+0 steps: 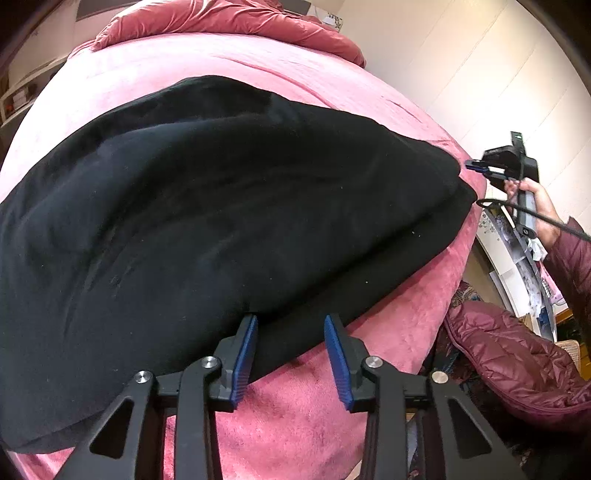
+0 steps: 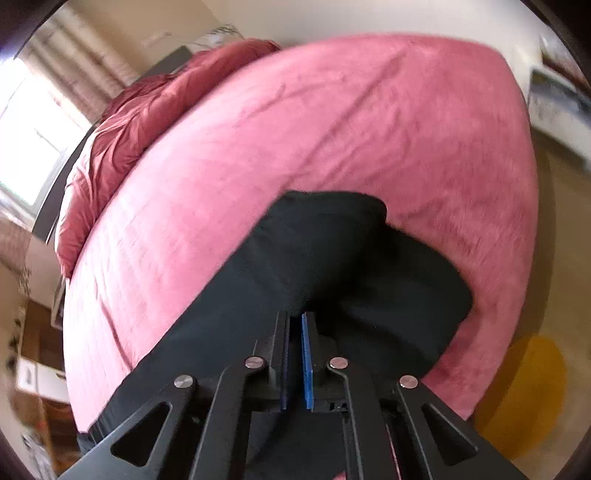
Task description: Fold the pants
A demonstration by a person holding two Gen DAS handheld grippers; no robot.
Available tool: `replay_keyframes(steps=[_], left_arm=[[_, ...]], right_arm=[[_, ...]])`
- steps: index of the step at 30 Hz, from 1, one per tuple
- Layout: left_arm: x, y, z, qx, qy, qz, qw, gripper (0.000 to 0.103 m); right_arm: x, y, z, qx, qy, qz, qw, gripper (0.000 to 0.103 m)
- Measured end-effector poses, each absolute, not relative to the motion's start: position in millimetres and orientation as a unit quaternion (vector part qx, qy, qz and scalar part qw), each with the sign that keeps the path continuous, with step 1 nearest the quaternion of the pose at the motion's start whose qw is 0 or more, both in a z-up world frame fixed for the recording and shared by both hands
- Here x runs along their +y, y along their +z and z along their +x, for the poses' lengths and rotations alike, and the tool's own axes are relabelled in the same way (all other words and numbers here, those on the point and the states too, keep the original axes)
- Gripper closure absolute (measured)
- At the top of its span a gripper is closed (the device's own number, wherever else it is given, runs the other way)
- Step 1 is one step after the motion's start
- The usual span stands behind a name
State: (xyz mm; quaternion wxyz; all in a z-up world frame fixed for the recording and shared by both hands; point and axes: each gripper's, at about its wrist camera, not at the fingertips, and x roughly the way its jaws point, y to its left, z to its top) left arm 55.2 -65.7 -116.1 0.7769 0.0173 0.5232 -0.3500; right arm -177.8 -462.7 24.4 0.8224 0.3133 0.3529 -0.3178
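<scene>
Black pants (image 1: 221, 206) lie part-folded ahead of my half-wide, empty left gripper (image 1: 290, 321); right gripper (image 2: 294, 317) squeezed closed; more folding left.

The black pants (image 1: 221, 206) lie in a thick folded heap across the near part of the pink bed cover (image 1: 258, 59), filling most of the room straight ahead of the left gripper (image 1: 290, 321), whose open jaws stand at the heap's near edge. Beyond the pants the cover lies bare up to the bunched red duvet (image 1: 229, 22) at the far end. In the right wrist view, bare cover (image 2: 332, 122) spreads wide to the left of the pants (image 2: 332, 266) and beyond them. Off the bed's right edge the way is crowded: a maroon quilted jacket (image 1: 517, 362) and cluttered shelves (image 1: 517, 266) stand close beside it.
</scene>
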Motion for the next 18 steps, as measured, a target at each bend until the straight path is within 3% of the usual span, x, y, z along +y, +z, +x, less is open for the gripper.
replay_keyframes(steps=[4,11,14,18], left_arm=[[-60,-111,55,0.519,-0.359,0.0,0.775,0.067],[-47,-107,61,0.526,-0.345,-0.031,0.776,0.067],[-46,-104,60,0.525,-0.338,-0.035,0.78,0.067],[-46,-103,60,0.526,-0.329,-0.039,0.783,0.067]], right_arm=[[-455,46,-199,0.335,-0.324,0.305,0.831,0.103],[-479,5,-224,0.34,-0.3,0.387,0.803,0.097],[-487,-7,-215,0.322,-0.292,0.42,0.797,0.068],[-497,-16,-196,0.312,-0.288,0.44,0.791,0.067]])
